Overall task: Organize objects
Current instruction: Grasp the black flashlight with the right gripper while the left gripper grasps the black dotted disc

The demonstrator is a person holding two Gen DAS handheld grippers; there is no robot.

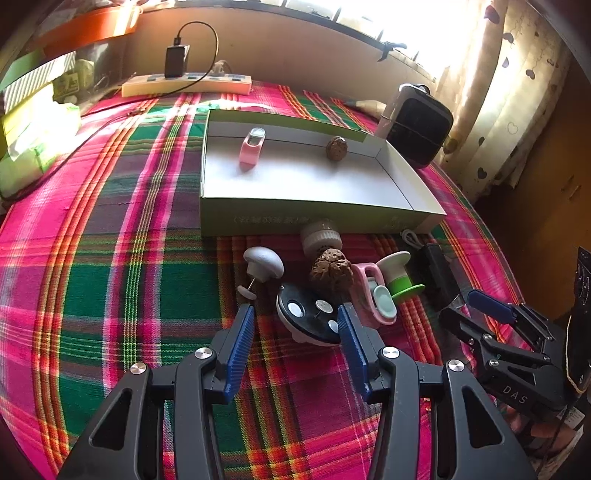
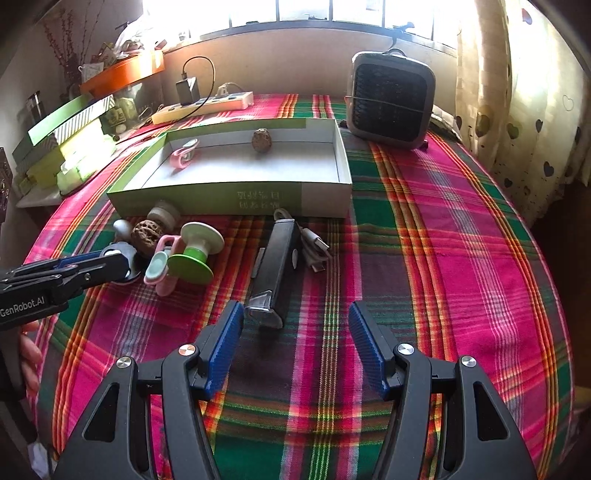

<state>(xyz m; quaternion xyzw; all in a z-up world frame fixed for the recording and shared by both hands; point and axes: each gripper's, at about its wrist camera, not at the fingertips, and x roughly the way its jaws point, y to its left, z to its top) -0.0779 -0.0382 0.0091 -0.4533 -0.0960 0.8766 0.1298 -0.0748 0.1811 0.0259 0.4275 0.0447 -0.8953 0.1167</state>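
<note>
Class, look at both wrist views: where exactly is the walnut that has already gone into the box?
The walnut rests inside the open box against its far wall, right of the pink clip, in both views.

I work in a lived-in room of a home. The tabletop (image 2: 461, 229) carries a pink-and-green plaid cloth. Along its far edge lies a power strip (image 2: 207, 105) with a black charger (image 2: 186, 90) plugged in; at the far right corner stands a small heater-like appliance (image 2: 391, 98). Behind these runs a sunlit window (image 2: 314, 11), with a heart-patterned curtain (image 2: 517, 110) at the right. Stacked boxes (image 2: 66, 147) and an orange tray (image 2: 122, 74) crowd the left edge.
</note>
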